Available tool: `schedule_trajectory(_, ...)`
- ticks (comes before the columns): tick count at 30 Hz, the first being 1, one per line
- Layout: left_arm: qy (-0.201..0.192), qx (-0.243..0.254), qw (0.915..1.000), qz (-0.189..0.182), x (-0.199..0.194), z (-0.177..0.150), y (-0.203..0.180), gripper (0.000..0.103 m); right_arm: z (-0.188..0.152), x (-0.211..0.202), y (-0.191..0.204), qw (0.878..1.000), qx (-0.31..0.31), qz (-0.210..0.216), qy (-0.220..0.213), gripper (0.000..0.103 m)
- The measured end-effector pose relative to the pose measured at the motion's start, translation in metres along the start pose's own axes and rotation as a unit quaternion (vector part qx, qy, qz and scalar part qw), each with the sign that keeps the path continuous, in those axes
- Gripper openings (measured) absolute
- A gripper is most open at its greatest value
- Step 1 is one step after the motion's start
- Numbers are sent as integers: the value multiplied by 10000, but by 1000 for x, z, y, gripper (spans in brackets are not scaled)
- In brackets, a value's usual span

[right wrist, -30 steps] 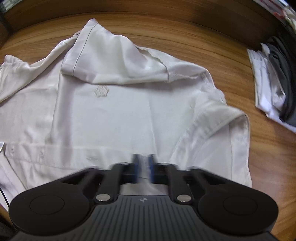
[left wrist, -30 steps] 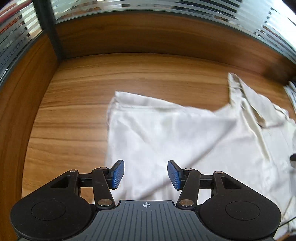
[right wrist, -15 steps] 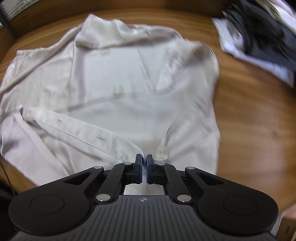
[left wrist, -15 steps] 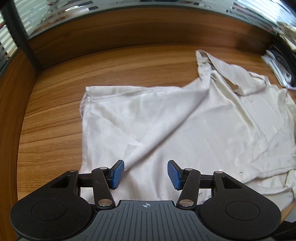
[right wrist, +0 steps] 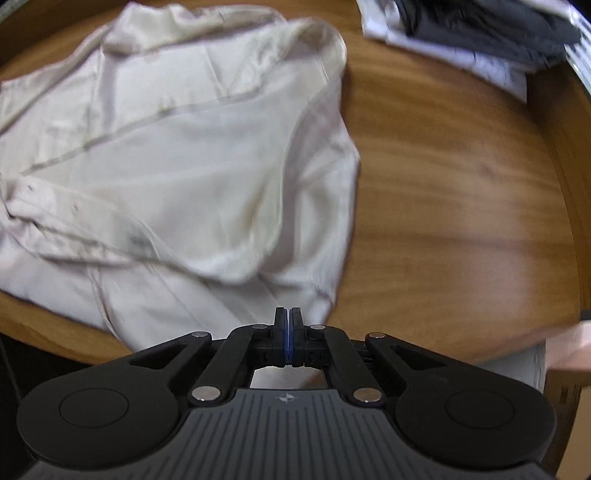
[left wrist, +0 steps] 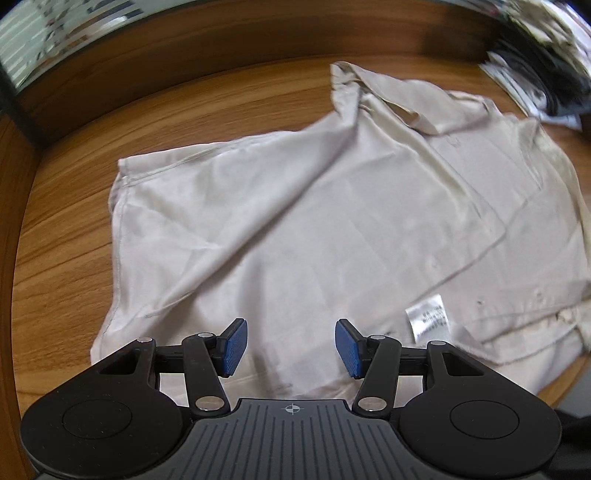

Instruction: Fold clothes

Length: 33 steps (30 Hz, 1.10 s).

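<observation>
Wooden tabletop (left wrist: 66, 229) fills both views, with one cream shirt (left wrist: 332, 221) spread across the middle. It has a small white care label (left wrist: 428, 317) at lower right, print too blurry to read. Upper right, one pile of dark and white clothes (right wrist: 480, 33). Left gripper (left wrist: 290, 345) hovers wide open, holding nothing. Right gripper (right wrist: 287, 334) is pinched closed; can't tell whether it's got the shirt's edge.

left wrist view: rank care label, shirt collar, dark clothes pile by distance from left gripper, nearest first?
From the open left gripper:
1. White care label on the cream shirt, just right of the fingers.
2. Shirt collar, far side, centre-right.
3. Dark clothes pile, far right corner.
</observation>
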<state>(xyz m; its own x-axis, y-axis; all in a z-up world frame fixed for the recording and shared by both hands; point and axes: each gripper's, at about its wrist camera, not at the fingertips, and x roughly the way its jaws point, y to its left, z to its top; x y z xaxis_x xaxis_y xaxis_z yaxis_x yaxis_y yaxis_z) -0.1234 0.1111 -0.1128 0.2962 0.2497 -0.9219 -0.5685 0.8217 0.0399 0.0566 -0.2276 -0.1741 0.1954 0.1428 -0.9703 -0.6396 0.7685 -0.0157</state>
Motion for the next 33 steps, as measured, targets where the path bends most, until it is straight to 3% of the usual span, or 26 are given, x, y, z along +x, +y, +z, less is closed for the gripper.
schedule_trajectory(5, -48, 227, 9995, -202, 3, 7, -19, 60, 34, -5, 11, 9992, -164, 199, -321, 4)
schedule_trajectory(10, -53, 564, 9973, -462, 15, 17, -48, 60, 69, 3, 30, 9972, -400, 323, -538, 24)
schedule_trajectory(17, -10, 971, 9930, -674, 32, 26, -82, 60, 102, 19, 51, 9952, -589, 470, -622, 29)
schedule_trajectory(27, 121, 1094, 9915, -699, 58, 39, -98, 58, 129, 36, 67, 9941, -701, 635, -531, 35)
schedule_trajectory(29, 68, 1115, 9916, -659, 59, 42, -97, 48, 131, 38, 69, 9938, -742, 672, -485, 35)
schedule_trajectory(31, -39, 1051, 9926, -605, 55, 49, -92, 19, 133, 40, 73, 9931, -825, 707, -450, 35)
schedule_trajectory(33, -152, 957, 9937, -556, 51, 57, -86, 13, 135, 41, 77, 9922, -909, 735, -426, 36)
